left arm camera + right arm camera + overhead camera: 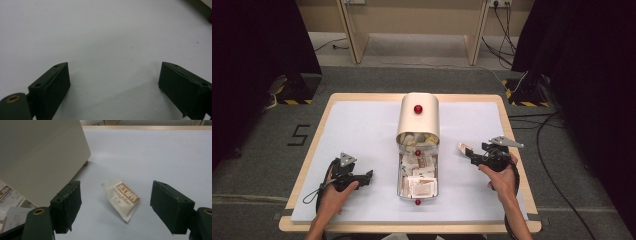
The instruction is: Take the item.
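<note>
From above we see a white mat (pixel 362 130) on a table, a cream box (pixel 418 150) at its centre, lid raised, full of sachets (pixel 418 182). Our left gripper (pixel 364 178) rests left of the box, jaws apart and empty. Our right gripper (pixel 472 154) is released, jaws either side of one sachet (pixel 121 198) lying on the mat just right of the box.

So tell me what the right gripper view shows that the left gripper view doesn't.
Right gripper view: a sachet lying on the mat between its open jaws, the cream lid, and packets in the box. Left gripper view: bare mat between its open jaws, with a red speck at its edge. Both: black jaws spread apart over the white mat.
</note>
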Demonstrator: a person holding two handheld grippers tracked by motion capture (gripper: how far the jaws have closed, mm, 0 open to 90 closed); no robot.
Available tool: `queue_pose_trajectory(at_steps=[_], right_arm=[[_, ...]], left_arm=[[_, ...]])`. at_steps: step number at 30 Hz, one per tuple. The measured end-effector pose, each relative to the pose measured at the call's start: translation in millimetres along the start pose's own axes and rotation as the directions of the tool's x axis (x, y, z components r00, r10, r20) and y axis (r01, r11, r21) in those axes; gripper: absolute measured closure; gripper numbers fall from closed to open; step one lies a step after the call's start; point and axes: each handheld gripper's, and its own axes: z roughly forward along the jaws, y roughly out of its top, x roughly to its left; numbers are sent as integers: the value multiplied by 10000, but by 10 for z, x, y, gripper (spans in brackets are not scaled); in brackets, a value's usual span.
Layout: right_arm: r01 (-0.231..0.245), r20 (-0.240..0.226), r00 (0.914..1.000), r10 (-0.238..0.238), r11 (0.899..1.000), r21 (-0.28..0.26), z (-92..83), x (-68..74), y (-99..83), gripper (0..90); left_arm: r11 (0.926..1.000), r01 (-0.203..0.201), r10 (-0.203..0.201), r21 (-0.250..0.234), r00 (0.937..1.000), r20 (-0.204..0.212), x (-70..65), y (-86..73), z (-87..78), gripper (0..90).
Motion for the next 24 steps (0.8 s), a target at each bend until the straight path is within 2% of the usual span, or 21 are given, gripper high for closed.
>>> queue_pose_trajectory(at_steps=[3, 10, 24], right_arm=[[75, 33, 10000, -75, 10000, 1, -14, 0, -7, 249], [-140, -46, 9999, 140, 9999, -15, -70, 7, -9, 210], [-1, -44, 10000, 1, 9999, 173, -128, 57, -73, 181]], left_arm=[[10000, -2, 2, 0, 10000, -1, 0, 0, 0, 93], [10000, -3, 3, -2, 10000, -1, 0, 0, 0, 93], [10000, 0, 0, -3, 10000, -1, 0, 0, 0, 93]])
